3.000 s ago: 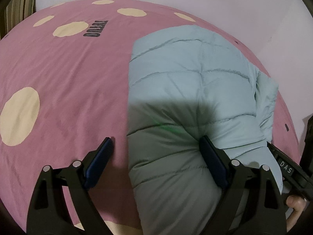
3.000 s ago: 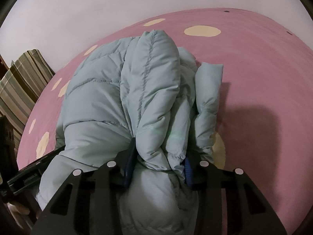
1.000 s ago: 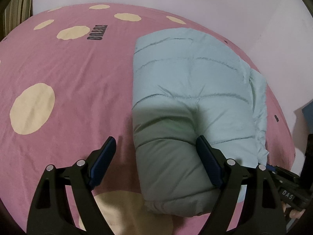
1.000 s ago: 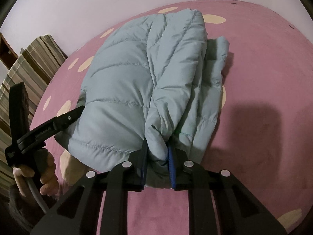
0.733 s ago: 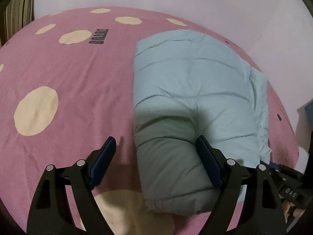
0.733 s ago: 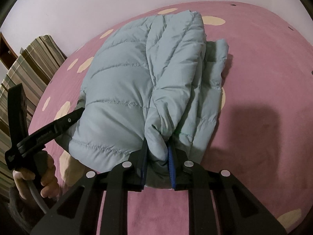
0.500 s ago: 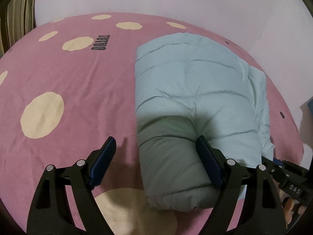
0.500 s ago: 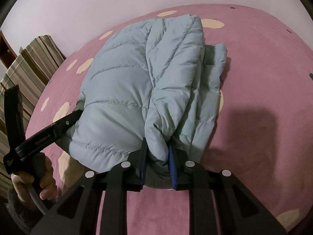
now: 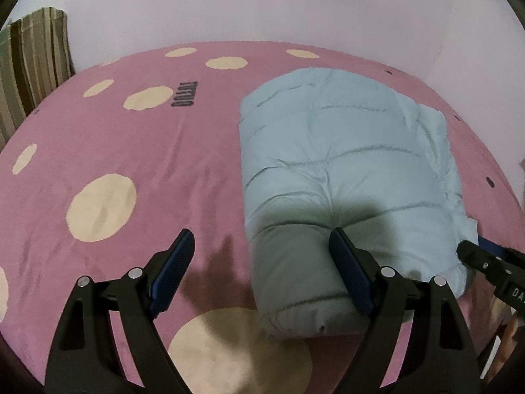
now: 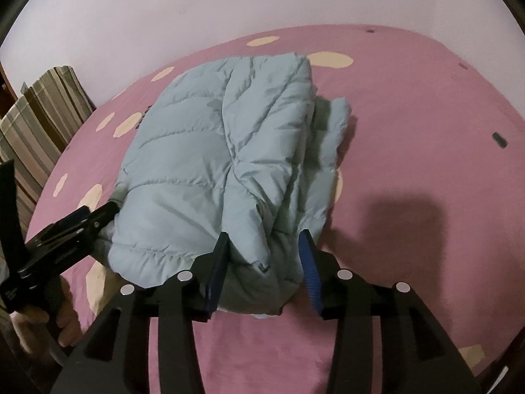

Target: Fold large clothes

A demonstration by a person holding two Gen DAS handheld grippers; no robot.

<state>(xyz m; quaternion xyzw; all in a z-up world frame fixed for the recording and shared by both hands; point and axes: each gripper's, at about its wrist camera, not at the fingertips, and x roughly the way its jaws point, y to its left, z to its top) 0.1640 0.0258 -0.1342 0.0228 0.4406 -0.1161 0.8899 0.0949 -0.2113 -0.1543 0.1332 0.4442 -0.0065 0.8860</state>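
Note:
A pale blue puffer jacket lies folded into a thick bundle on the pink spotted bed cover. My left gripper hovers open over the bundle's near left corner, one finger above the jacket and the other above bare cover. In the right wrist view the jacket has its folded near edge between the jaws of my right gripper. Those jaws are opening and the pads no longer pinch the fabric. The left gripper shows at the bundle's left side, held by a hand.
The bed cover spreads wide to the right of the jacket. A striped cushion leans at the far left by the white wall. My right gripper's tip shows at the jacket's right corner.
The right jaws have spread apart and let go of the jacket's folded edge. The left gripper has drawn up and back a little, still open.

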